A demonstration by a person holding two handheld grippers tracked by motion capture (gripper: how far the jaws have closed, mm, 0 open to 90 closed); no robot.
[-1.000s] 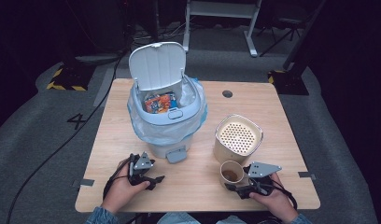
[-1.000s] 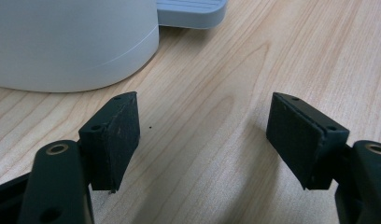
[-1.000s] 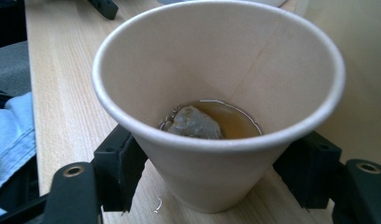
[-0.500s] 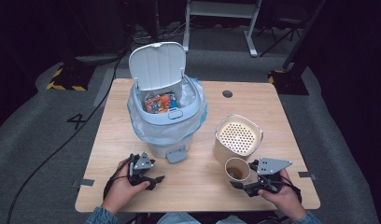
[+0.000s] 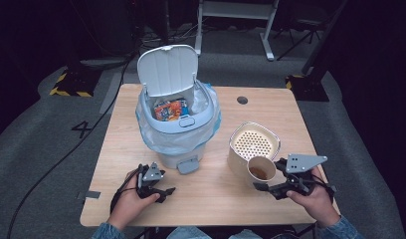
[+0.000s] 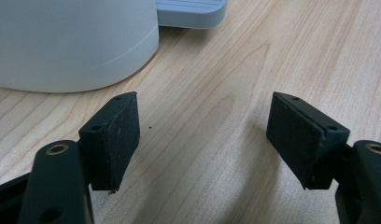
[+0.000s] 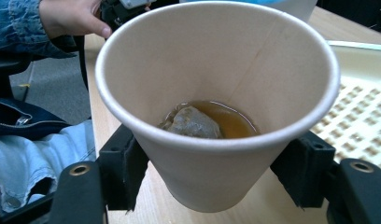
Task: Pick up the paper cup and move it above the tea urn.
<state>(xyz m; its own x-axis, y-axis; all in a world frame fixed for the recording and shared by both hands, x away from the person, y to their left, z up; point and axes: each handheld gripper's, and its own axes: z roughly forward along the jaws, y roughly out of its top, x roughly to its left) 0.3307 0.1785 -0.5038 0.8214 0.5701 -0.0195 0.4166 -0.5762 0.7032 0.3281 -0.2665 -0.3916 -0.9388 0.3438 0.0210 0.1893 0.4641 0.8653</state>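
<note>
Our right gripper point(image 5: 264, 180) squeezes the paper cup point(image 5: 261, 170) upright so the tea stays in, while our left gripper point(image 5: 161, 185) waits wide open on the bench point(image 5: 270, 107).

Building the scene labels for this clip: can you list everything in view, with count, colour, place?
paper cup: 1, beige, between the right gripper's jaws near the table's front right; a teabag and brown liquid inside
strainer tub: 1, cream, perforated insert on top, just behind the cup
bin: 1, pale grey, lid up, blue-white liner, centre-left of table; colourful wrappers inside
table: 1, light wood, with a dark round hole at the back right
left gripper: 1, black, open, resting on the table at the front left, in the left hand
right gripper: 1, black, shut on the paper cup, in the right hand
</note>
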